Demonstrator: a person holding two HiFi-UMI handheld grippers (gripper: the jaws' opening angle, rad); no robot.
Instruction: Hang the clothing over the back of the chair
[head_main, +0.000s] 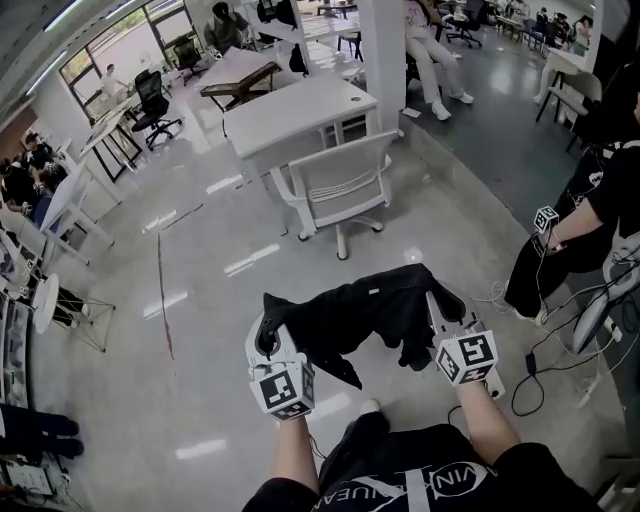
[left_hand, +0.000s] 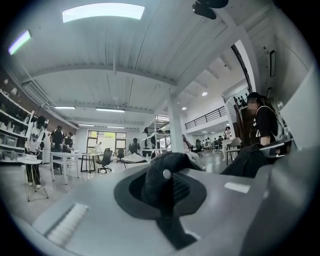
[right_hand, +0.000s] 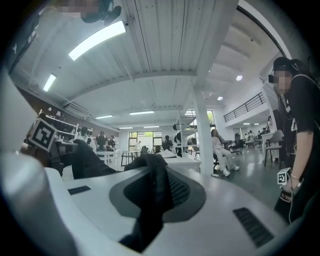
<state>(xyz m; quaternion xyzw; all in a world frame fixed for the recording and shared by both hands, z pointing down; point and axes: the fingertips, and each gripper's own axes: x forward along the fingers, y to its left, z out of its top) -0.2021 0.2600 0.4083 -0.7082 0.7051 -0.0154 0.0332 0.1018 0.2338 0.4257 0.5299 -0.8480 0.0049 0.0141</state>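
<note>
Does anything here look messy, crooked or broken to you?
Nothing is broken or spilled. Only the black cloth garment looks untidy: gripped by the left gripper and right gripper, it sags crumpled, one lump dangling near the right.

On my feed, a polished grey floor (head_main: 200, 270) throws back streaks of light. A grey desk (head_main: 300, 112) stands ahead, with a white pillar (head_main: 385, 45) just behind it. Off to the left, a black office chair (head_main: 152, 100) sits near white tables (head_main: 105, 135) below tall windows (head_main: 105, 50). Long strip lights (left_hand: 102, 11) run along the white ribbed ceiling (left_hand: 130, 75). A railed mezzanine (left_hand: 205, 117) lines the far wall.
</note>
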